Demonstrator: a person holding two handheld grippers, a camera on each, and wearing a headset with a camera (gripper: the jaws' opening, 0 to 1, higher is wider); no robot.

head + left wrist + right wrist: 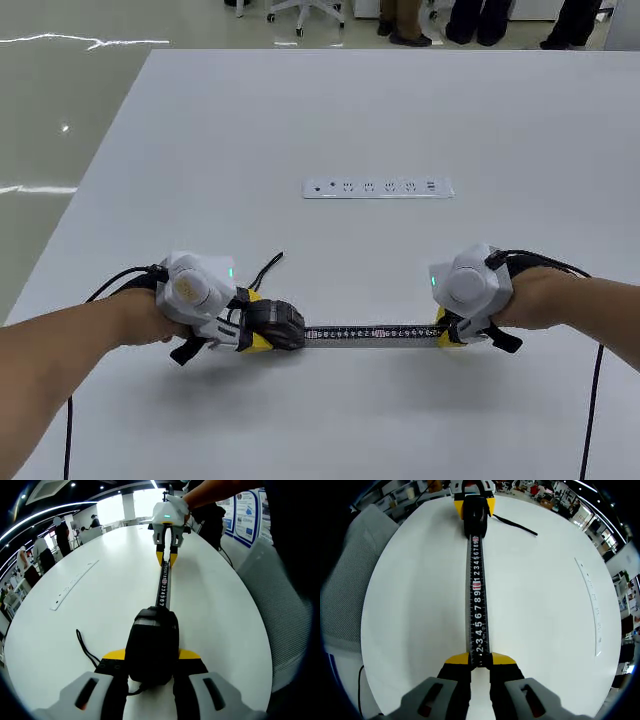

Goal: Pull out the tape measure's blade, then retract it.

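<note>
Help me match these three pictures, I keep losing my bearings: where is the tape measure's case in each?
Head view: the case sits low, left of centre, at the left end of the blade.
Left gripper view: the case is low centre, between that view's own jaws.
Right gripper view: the case is top centre, at the blade's far end.
Shared landmark: the power strip, lying to one side of the blade.

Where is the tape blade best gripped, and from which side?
Grip the blade at its free end, coming along its length from opposite the case. It lies flat and narrow, so jaws close across its width, as the right gripper does.
</note>
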